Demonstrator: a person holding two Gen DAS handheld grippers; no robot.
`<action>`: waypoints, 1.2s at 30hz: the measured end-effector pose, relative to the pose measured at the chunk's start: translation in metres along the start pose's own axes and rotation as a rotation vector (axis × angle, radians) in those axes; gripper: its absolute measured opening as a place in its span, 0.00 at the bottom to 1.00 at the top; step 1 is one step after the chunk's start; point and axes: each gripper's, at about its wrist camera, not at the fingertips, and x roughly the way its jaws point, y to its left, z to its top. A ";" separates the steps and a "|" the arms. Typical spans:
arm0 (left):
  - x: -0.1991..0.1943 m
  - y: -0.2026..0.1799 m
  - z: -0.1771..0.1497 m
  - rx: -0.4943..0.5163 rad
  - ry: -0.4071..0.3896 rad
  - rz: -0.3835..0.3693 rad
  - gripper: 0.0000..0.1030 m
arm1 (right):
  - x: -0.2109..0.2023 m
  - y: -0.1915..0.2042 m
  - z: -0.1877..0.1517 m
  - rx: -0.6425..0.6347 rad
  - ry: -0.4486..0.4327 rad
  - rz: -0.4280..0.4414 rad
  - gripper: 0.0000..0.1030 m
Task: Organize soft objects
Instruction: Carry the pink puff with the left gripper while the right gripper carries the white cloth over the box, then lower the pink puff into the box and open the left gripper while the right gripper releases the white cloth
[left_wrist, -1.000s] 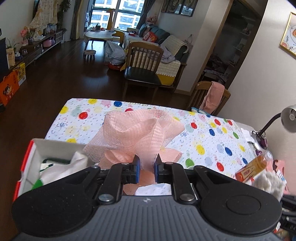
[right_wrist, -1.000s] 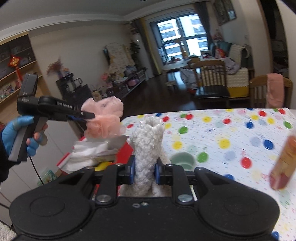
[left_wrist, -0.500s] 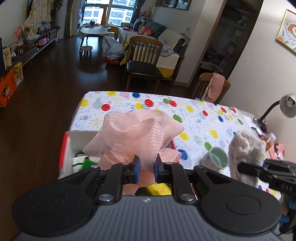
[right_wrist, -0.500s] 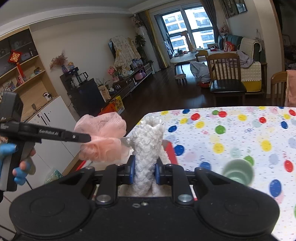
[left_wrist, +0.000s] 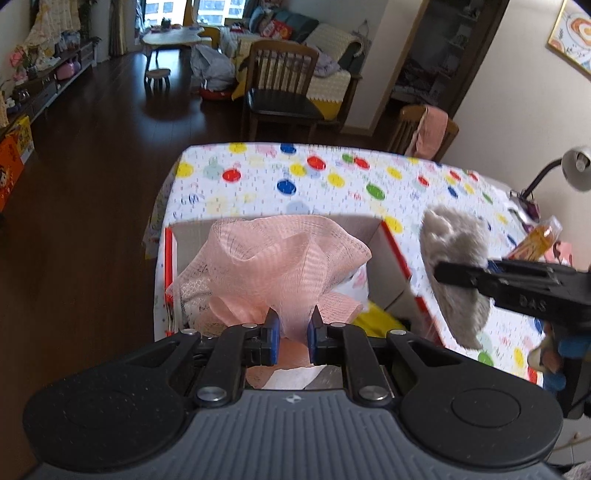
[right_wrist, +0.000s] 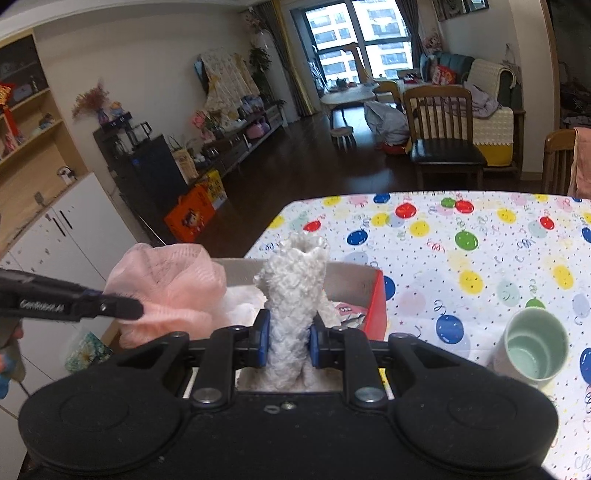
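My left gripper (left_wrist: 292, 334) is shut on a pink mesh bath puff (left_wrist: 273, 266), held above an open cardboard box with red sides (left_wrist: 395, 258) on the dotted tablecloth. My right gripper (right_wrist: 289, 338) is shut on a white fluffy cloth (right_wrist: 293, 291), which stands up between the pads just over the same box (right_wrist: 376, 299). In the left wrist view the right gripper (left_wrist: 443, 275) comes in from the right with the fluffy cloth (left_wrist: 454, 266) hanging beside the box. In the right wrist view the left gripper (right_wrist: 136, 309) holds the puff (right_wrist: 166, 288) at the left. White and yellow items lie inside the box.
A pale green cup (right_wrist: 532, 347) stands on the tablecloth (right_wrist: 480, 236) to the right of the box. An orange packet (left_wrist: 535, 236) and a desk lamp (left_wrist: 572, 170) sit at the table's right edge. Wooden chairs (left_wrist: 284, 85) stand beyond the table's far side.
Both grippers have carried their loads across the table toward the box; the puff now hangs over the box opening and the fluffy cloth has come up beside it. Both grips are unchanged.
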 end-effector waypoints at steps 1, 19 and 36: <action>0.003 0.002 -0.002 0.004 0.010 -0.002 0.13 | 0.005 0.002 -0.001 -0.001 0.008 -0.007 0.19; 0.044 0.004 -0.027 0.053 0.058 -0.005 0.13 | 0.070 0.028 -0.016 -0.039 0.105 -0.130 0.19; 0.054 -0.001 -0.032 0.016 0.042 -0.013 0.16 | 0.067 0.027 -0.018 -0.032 0.106 -0.117 0.26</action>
